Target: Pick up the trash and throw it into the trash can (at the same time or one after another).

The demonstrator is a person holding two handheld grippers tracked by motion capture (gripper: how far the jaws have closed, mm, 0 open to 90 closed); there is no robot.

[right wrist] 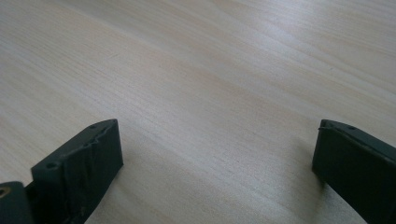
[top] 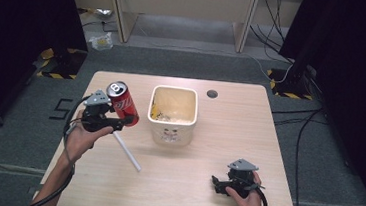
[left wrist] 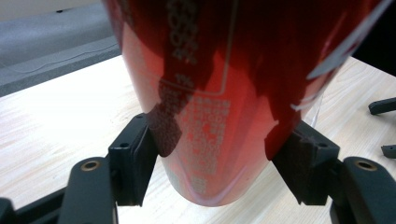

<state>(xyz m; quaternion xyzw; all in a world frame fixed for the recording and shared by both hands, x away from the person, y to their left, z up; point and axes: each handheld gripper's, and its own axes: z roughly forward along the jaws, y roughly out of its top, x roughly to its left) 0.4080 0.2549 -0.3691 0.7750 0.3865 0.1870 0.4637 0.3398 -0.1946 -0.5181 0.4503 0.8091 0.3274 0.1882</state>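
A red drink can (top: 123, 103) hangs tilted above the table's left side, its silver top leaning toward the far left. My left gripper (top: 130, 120) is shut on the can's lower body; in the left gripper view both pads press against the red can (left wrist: 210, 107), which is clear of the wood. A white square tub (top: 172, 113) with scraps inside stands at the table's middle, just right of the can. My right gripper (top: 216, 183) rests low near the front right, jaws wide apart over bare wood (right wrist: 210, 107), nothing between them.
A white straw (top: 127, 151) lies diagonally on the table in front of the left hand. A round cable hole (top: 212, 93) sits near the far edge. The wooden table (top: 248, 139) ends at grey floor, with cables and desk legs beyond.
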